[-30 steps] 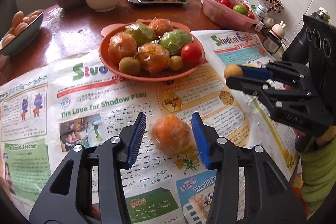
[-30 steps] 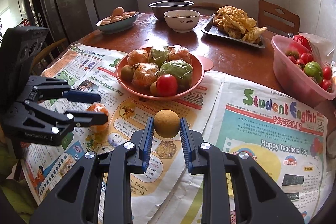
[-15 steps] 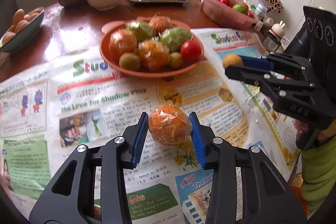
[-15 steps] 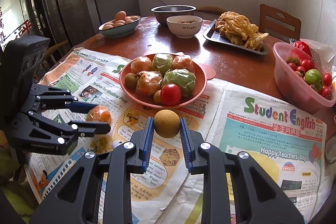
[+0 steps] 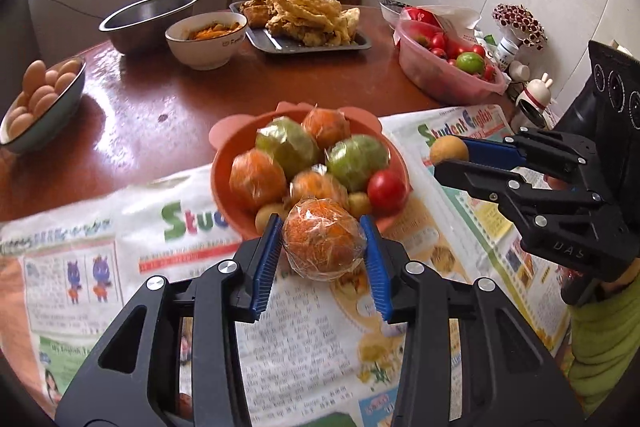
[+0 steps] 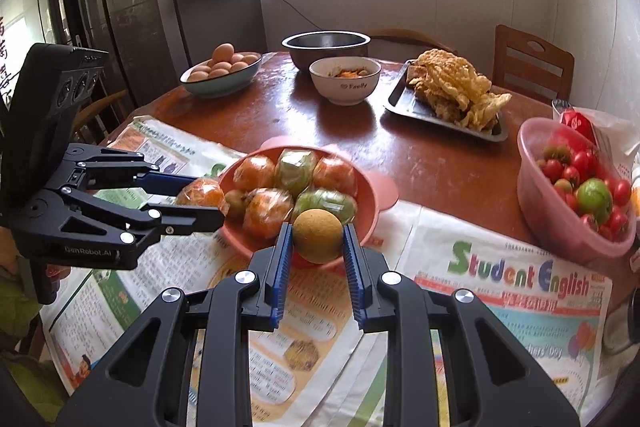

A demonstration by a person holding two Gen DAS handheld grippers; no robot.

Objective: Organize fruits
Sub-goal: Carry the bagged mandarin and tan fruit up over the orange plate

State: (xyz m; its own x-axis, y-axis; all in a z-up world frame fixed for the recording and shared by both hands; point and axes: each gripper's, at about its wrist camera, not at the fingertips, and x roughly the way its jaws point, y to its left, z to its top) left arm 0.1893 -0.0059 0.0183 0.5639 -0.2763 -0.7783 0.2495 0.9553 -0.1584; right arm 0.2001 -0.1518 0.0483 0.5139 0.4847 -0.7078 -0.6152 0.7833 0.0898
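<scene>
My left gripper (image 5: 322,247) is shut on a plastic-wrapped orange (image 5: 323,239) and holds it in the air just before the near rim of the orange fruit bowl (image 5: 224,183). It shows at the left of the right wrist view (image 6: 200,201). My right gripper (image 6: 317,239) is shut on a round yellow-brown fruit (image 6: 317,235), held above the newspaper near the bowl's (image 6: 372,195) front edge. The bowl holds wrapped oranges, green wrapped fruits, small brown fruits and a red tomato (image 5: 386,185).
Newspaper (image 6: 520,287) covers the near half of the round wooden table. Behind stand a bowl of eggs (image 6: 222,69), a steel bowl (image 6: 326,45), a white bowl (image 6: 346,79) and a tray of fried food (image 6: 452,95). A pink basin of tomatoes (image 6: 576,195) sits at right.
My left gripper closed on the wrapped orange, lifted it off the newspaper and carried it toward the bowl. My right gripper, holding its fruit, rose and moved closer to the bowl.
</scene>
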